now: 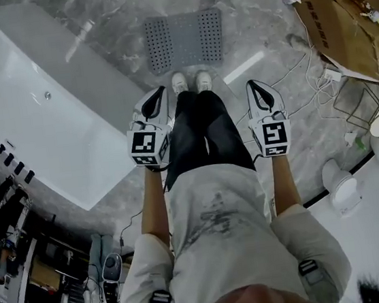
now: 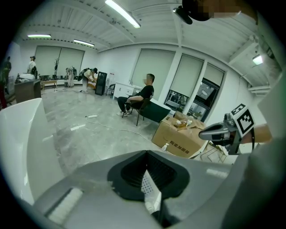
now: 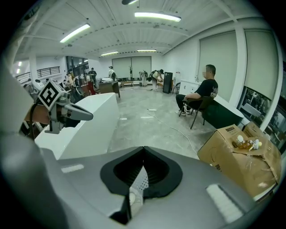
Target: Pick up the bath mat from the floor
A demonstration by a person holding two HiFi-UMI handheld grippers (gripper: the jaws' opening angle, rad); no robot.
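Far left, the white bathtub [image 1: 40, 111] runs along the floor's [image 1: 286, 156] left edge; a wide swing on that side could knock its wall. Next, the left gripper [image 1: 156, 100] hangs clenched on nothing, jaws pressed together. If they aren't parted in time they would likely only shove the mat across the slick stone. In the middle, the grey perforated bath mat [image 1: 184, 39] lies flat on the floor, just ahead of the person's shoes [image 1: 191, 82]. A flat edge probably gives the jaws little to bite, and a toe on it would pin it. The right gripper [image 1: 259, 92] is clamped shut and empty too. To its right, loose cables [image 1: 310, 71] trail toward a cardboard box [image 1: 337, 12], a likely snag or trip.

Hard to read: neither gripper view shows the mat at all, both looking out across the room; its underside is unseen; whether the shoes touch its near edge can't be told.
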